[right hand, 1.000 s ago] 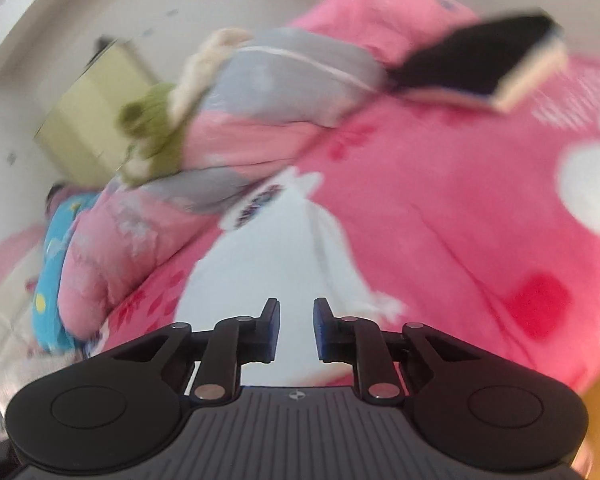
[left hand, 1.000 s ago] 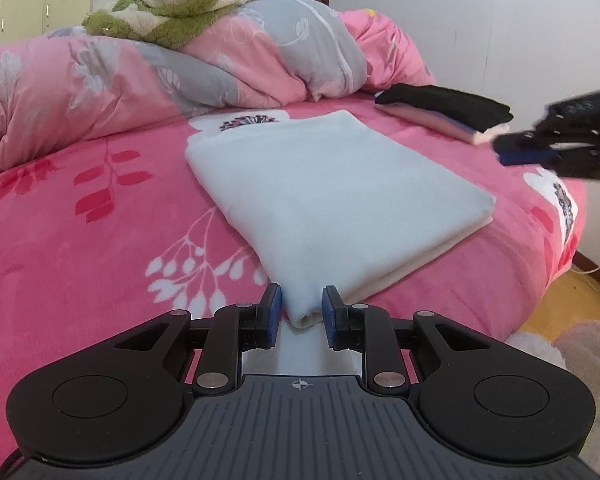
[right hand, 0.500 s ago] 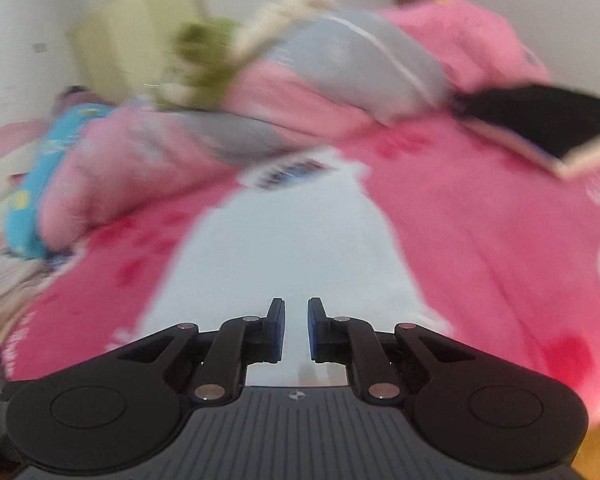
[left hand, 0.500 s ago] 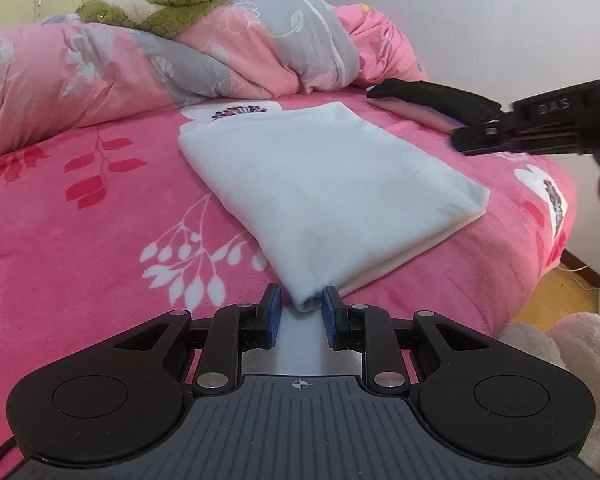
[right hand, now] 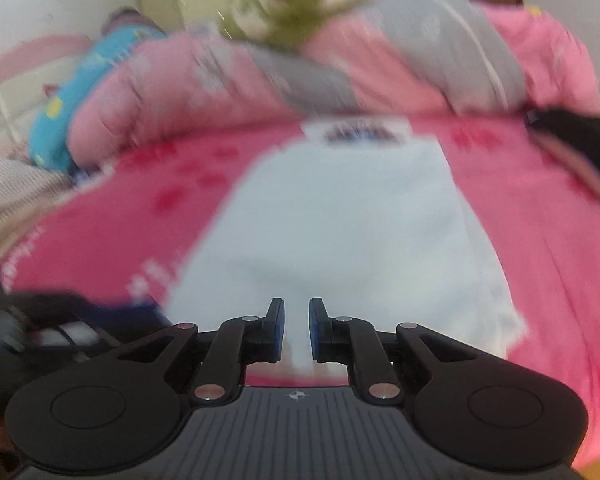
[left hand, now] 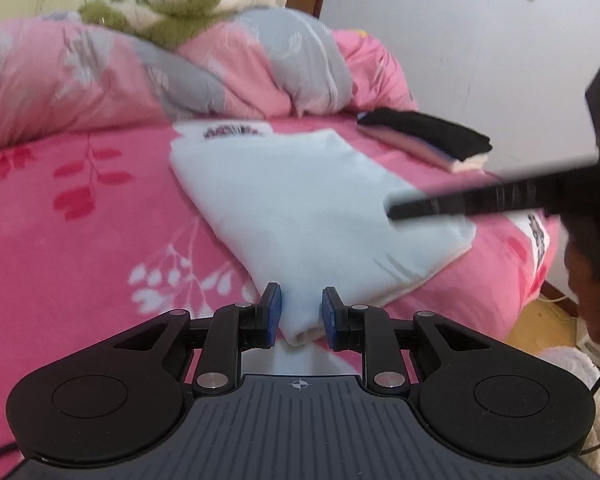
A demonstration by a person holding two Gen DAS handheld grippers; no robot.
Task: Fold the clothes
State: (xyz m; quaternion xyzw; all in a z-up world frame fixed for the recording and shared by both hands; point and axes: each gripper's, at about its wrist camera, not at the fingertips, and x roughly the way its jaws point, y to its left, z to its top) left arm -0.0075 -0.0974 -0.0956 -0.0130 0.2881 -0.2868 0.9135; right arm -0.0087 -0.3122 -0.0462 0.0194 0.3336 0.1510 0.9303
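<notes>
A white folded garment point(left hand: 300, 200) lies on the pink bedspread point(left hand: 80, 240). Its near corner sits between the blue pads of my left gripper point(left hand: 300, 314), which is shut on it. In the left wrist view my right gripper point(left hand: 392, 212) is a blurred black bar reaching in from the right, above the garment's right edge, with a person's hand point(left hand: 592, 280) behind it. In the right wrist view, the right gripper point(right hand: 297, 328) hovers over the near end of the garment point(right hand: 340, 220). Its jaws stand a narrow gap apart with nothing between them.
A stack of folded clothes with a black one on top point(left hand: 428, 136) lies at the bed's far right. A rumpled pink and grey duvet point(left hand: 100, 80) with green and cream clothes point(left hand: 172, 20) on it fills the back. The bed edge and floor point(left hand: 548, 320) are at right.
The right gripper has swung leftward from beside the bed to above the garment, and its view has rolled level. The left gripper has kept its hold on the corner.
</notes>
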